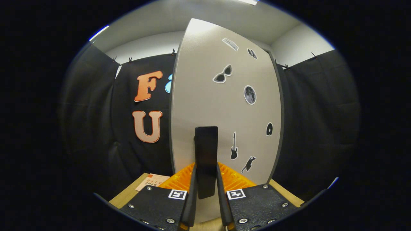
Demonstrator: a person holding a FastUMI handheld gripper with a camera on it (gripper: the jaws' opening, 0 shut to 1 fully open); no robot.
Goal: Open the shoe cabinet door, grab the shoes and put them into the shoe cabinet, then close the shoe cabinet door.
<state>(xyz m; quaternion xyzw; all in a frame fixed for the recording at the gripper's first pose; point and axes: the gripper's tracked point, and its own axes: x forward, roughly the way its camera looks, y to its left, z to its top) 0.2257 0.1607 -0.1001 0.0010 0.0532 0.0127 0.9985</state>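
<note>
The shoe cabinet door (221, 106) is a tall pale grey panel with a dark edge, standing upright dead ahead at 12 o'clock of the gripper (206, 192) and dotted with small black stickers running from about 12 to 2 o'clock: sunglasses, a moon, a guitar, a cat. Its black handle (206, 160), a flat upright bar, sits between the two fingers, which close on it from both sides.
</note>
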